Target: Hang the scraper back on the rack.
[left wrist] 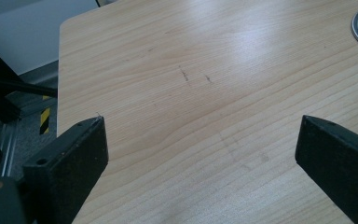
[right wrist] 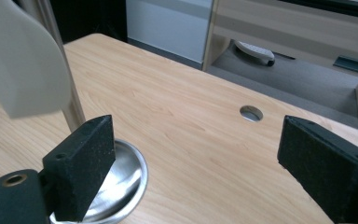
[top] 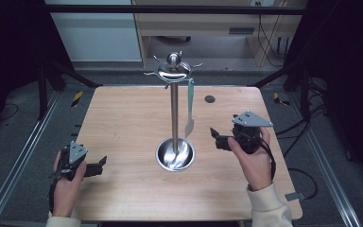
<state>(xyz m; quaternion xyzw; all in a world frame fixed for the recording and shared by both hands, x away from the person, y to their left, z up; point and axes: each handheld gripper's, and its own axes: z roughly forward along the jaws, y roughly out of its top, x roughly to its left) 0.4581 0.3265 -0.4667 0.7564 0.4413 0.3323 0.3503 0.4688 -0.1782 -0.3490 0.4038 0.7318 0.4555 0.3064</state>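
Spatula (top: 189, 109) seen hung from hook on stand (top: 174, 113), blade just above stand's dish base, on side facing right gripper (top: 216, 137). Right gripper held near stand, jaws wide apart, nothing between. Left gripper (top: 100, 165) rested well apart from stand, jaws apart, nothing held. Judged: right gripper best withdrawn straight away from stand, so hung spatula is not knocked swinging.

The stand (top: 174, 116) is set left of the right gripper (top: 216, 138); the spatula (top: 189, 109) is hung between them.
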